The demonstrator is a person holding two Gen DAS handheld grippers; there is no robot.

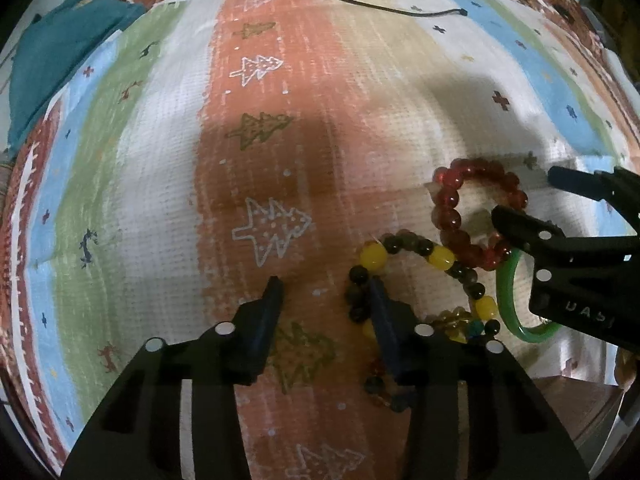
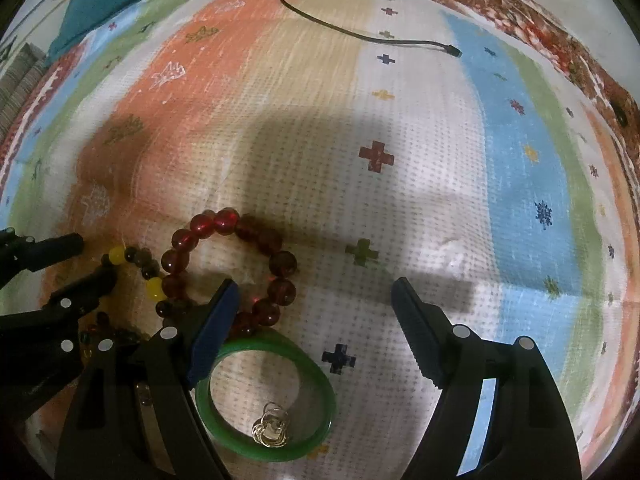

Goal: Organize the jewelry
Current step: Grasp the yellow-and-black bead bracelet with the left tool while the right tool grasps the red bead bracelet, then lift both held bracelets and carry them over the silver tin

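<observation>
A red bead bracelet (image 2: 232, 264) lies on the patterned cloth; it also shows in the left wrist view (image 1: 472, 216). A green bangle (image 2: 272, 396) lies flat just below it, with a small gold ring (image 2: 271, 430) inside. A yellow and dark bead string (image 1: 420, 272) lies left of the red bracelet. My left gripper (image 1: 326, 286) is open, its right finger over the dark beads. My right gripper (image 2: 316, 288) is open and empty, its left finger (image 2: 212, 328) over the red bracelet and the bangle's rim.
A black cable (image 2: 360, 32) lies across the far part of the cloth. A teal fabric bundle (image 1: 60, 52) sits at the far left. The striped cloth (image 2: 420, 200) extends far and right of the jewelry.
</observation>
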